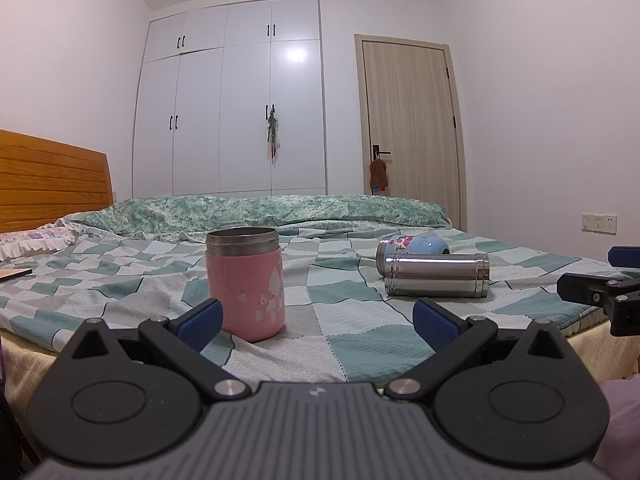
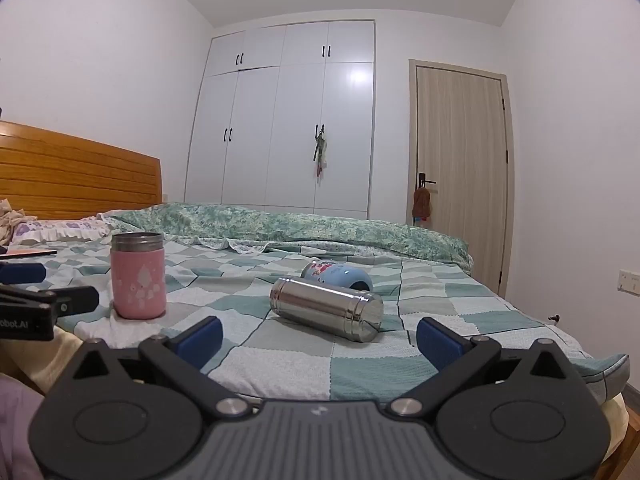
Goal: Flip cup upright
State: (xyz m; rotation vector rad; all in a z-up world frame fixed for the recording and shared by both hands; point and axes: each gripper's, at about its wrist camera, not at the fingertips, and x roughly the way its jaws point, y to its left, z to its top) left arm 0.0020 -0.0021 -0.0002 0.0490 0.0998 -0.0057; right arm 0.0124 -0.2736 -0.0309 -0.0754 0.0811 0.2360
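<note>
A pink cup (image 1: pixel 247 284) with a steel rim stands upright on the checked bedspread; it also shows in the right wrist view (image 2: pixel 138 276). A steel cup (image 1: pixel 437 274) lies on its side, also seen from the right (image 2: pixel 326 307). A blue flowered cup (image 1: pixel 414 249) lies on its side behind it, and shows in the right wrist view (image 2: pixel 338 275). My left gripper (image 1: pixel 318 320) is open and empty, just in front of the pink cup. My right gripper (image 2: pixel 320 338) is open and empty, just in front of the steel cup.
The bedspread (image 1: pixel 352 320) covers a bed with a wooden headboard (image 1: pixel 48 176) at left. A folded green quilt (image 1: pixel 260 212) lies at the back. A flat dark object (image 1: pixel 14 274) rests at far left. A white wardrobe (image 1: pixel 232 100) and a door (image 1: pixel 412 120) stand behind.
</note>
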